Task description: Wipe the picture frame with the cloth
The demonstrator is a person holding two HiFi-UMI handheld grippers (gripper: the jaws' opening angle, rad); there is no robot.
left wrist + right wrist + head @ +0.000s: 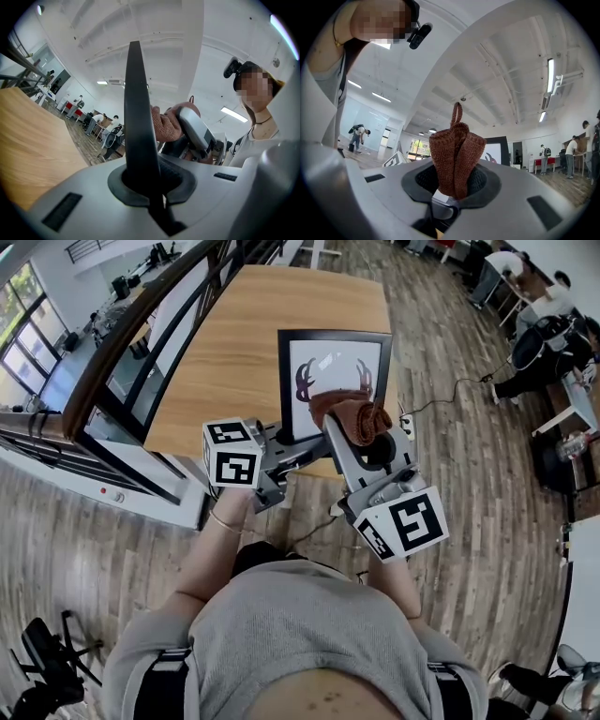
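The left gripper (283, 439) was clenched on the lower left edge of the black-rimmed rectangular picture frame with an antler print (334, 352). It held the frame upright over the light wooden table (225, 343), probably to steady its face for wiping. The right gripper (364, 432) grasped a bunched rust-brown knitted cloth (354, 414) at the frame's 6 o'clock rim; contact was unclear. A dark floor cable (441, 401) trailed at 3 o'clock, and nothing blocked the glass.
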